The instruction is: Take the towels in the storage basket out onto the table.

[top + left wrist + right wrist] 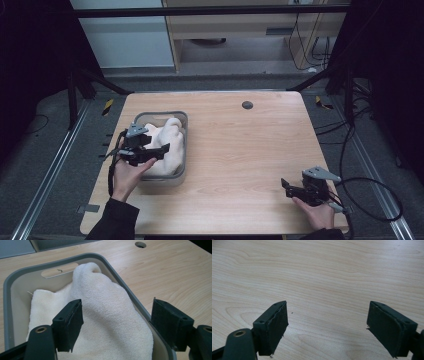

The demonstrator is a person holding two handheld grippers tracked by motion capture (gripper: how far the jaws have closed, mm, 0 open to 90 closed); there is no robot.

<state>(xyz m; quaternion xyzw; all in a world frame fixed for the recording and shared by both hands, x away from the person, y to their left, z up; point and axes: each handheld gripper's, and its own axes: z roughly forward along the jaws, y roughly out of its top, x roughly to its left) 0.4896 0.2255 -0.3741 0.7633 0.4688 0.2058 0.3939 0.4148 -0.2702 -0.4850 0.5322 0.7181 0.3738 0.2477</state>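
- Cream terry cloth, a towel (105, 315), lies heaped in a grey basket (184, 145) at about nine o'clock on the wooden surface (240, 150); one fold rises up the far wall and drapes toward the rim at the three o'clock side.
- Left tool (161, 150) hangs over the basket with its jaws set wide apart, nothing pinched between them.
- From the left gripper view, one pad sits above the towel's hump and the other stands over the basket's rim at the three o'clock side, so the tool (117, 320) straddles the raised fold; that spread probably suits taking a thick bunch of cloth.
- Right tool (286, 186) rests low at about five o'clock, well apart from the basket, jaws likewise spread over bare wood (322, 277); it seems parked there to leave the left hand room.
- Judged from this, the towel is not yet gripped and the next move calls for lowering onto the fold before closing.
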